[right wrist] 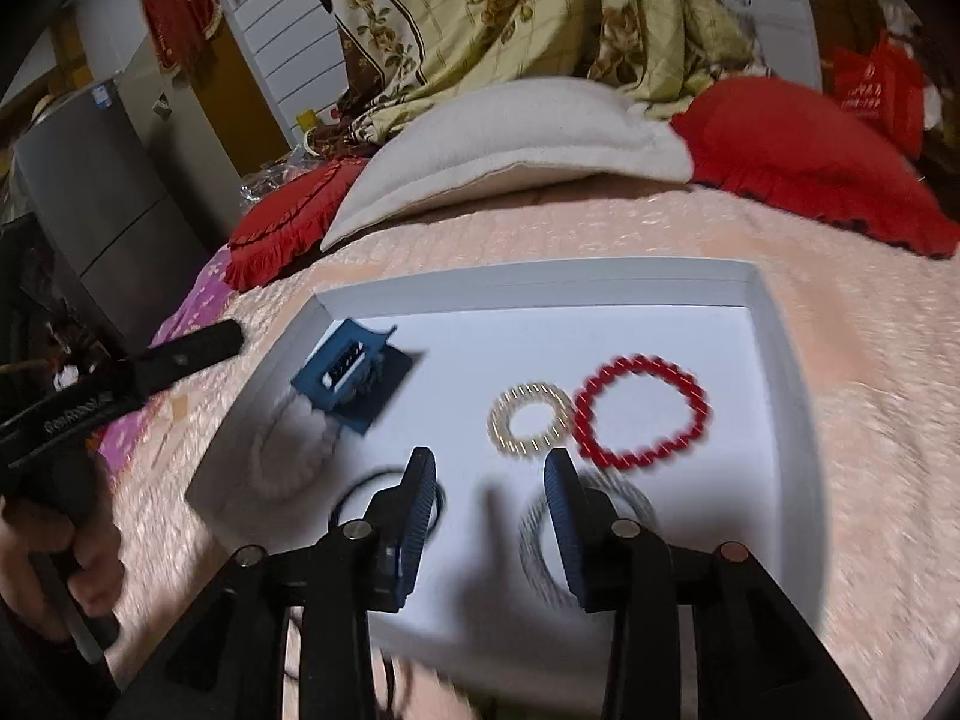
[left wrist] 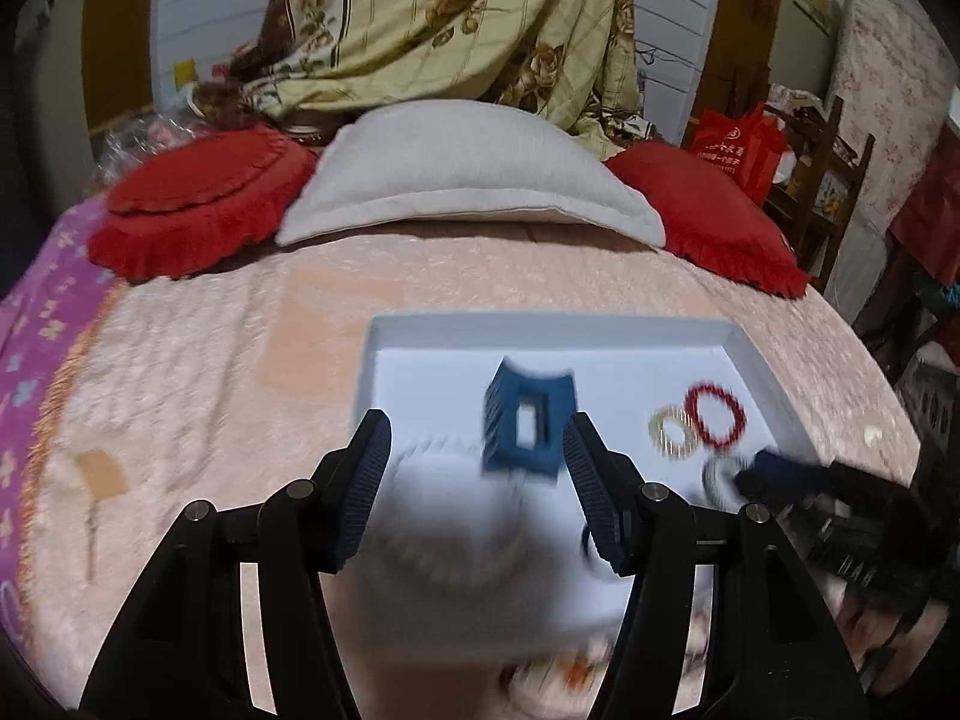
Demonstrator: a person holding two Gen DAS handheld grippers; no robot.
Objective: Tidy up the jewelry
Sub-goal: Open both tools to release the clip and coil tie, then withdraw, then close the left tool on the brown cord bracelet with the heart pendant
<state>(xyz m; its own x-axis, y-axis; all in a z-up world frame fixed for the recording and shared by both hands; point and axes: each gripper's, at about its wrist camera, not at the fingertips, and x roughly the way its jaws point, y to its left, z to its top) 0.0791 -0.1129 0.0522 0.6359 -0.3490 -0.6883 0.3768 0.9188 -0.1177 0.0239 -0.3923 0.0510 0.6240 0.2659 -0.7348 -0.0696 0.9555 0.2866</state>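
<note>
A white tray (right wrist: 786, 372) lies on the pink bedspread. In it are a blue hair claw (right wrist: 351, 375), a white bead bracelet (right wrist: 288, 450), a gold ring bracelet (right wrist: 531, 420), a red bead bracelet (right wrist: 639, 411), a grey coil band (right wrist: 636, 498) and a dark loop (right wrist: 441, 498). My right gripper (right wrist: 489, 474) is open and empty over the tray's near part. My left gripper (left wrist: 477, 444) is open and empty, with the blue claw (left wrist: 528, 426) just beyond its fingertips and the blurred white bracelet (left wrist: 456, 480) between them. The gold bracelet (left wrist: 675, 432) and the red bracelet (left wrist: 717, 414) lie to the right.
A white pillow (left wrist: 456, 168) and two red cushions (left wrist: 198, 210) lie at the bed's head under a hanging floral quilt (left wrist: 456, 18). The right gripper shows at the right edge of the left wrist view (left wrist: 798, 474). A grey fridge (right wrist: 102, 198) stands at the left.
</note>
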